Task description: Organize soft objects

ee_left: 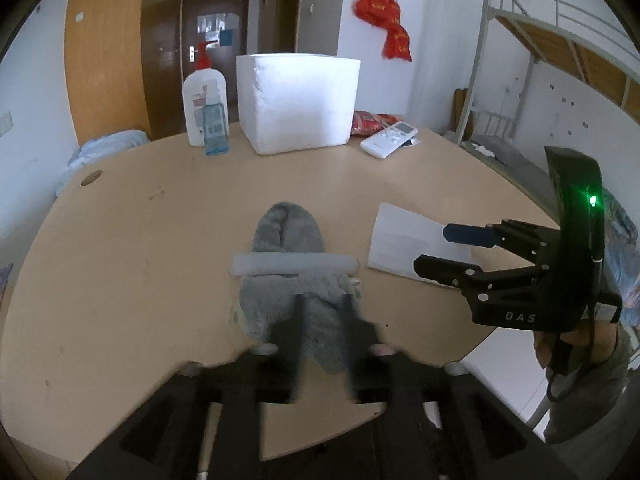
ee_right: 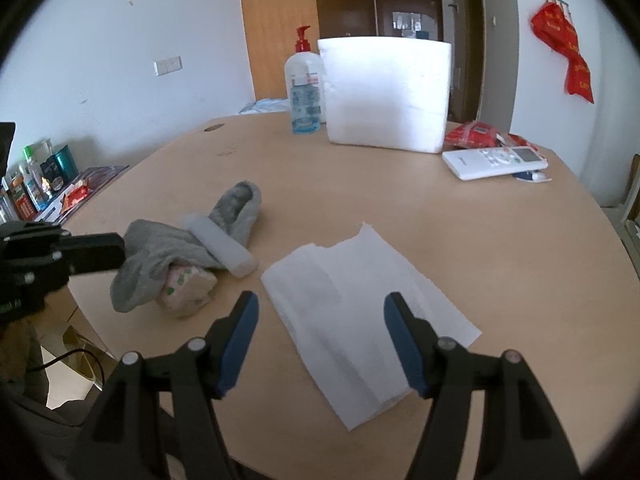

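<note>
The left claw (ee_left: pixel 322 320) is closed on a grey sock (ee_left: pixel 296 300) at the table's (ee_left: pixel 160 240) near edge; its blurred fingers are partly hidden by the cloth. A white tube (ee_left: pixel 294 264) lies across the sock, and a pink item (ee_right: pixel 186 288) is half covered beneath. The right claw (ee_right: pixel 320 340) is held wide open, level, over a white tissue (ee_right: pixel 360 300).
</note>
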Action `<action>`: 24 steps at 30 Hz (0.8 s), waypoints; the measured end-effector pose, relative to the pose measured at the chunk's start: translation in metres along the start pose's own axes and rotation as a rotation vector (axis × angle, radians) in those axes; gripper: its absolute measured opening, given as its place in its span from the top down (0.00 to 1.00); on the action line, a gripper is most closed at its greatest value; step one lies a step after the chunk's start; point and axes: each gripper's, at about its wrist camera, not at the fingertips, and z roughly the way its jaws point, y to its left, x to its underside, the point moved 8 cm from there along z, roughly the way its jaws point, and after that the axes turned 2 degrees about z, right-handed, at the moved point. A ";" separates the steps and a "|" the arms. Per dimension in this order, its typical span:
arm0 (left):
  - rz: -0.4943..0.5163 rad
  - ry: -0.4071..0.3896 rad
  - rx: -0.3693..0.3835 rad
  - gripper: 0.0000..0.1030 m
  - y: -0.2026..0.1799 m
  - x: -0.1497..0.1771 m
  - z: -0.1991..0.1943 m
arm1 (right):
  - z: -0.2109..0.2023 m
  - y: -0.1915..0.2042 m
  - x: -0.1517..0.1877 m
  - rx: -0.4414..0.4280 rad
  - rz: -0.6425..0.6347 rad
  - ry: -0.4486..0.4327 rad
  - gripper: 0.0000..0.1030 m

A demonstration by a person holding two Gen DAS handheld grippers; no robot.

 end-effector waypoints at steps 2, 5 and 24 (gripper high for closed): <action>0.005 -0.015 -0.022 0.28 0.000 0.001 -0.002 | -0.001 0.001 0.001 0.001 -0.004 0.001 0.33; 0.003 -0.066 -0.030 0.25 0.000 -0.001 -0.010 | -0.001 0.001 0.002 0.000 -0.004 0.003 0.33; -0.024 0.013 -0.081 0.85 0.016 0.009 0.018 | 0.000 0.001 0.001 -0.002 -0.006 0.000 0.33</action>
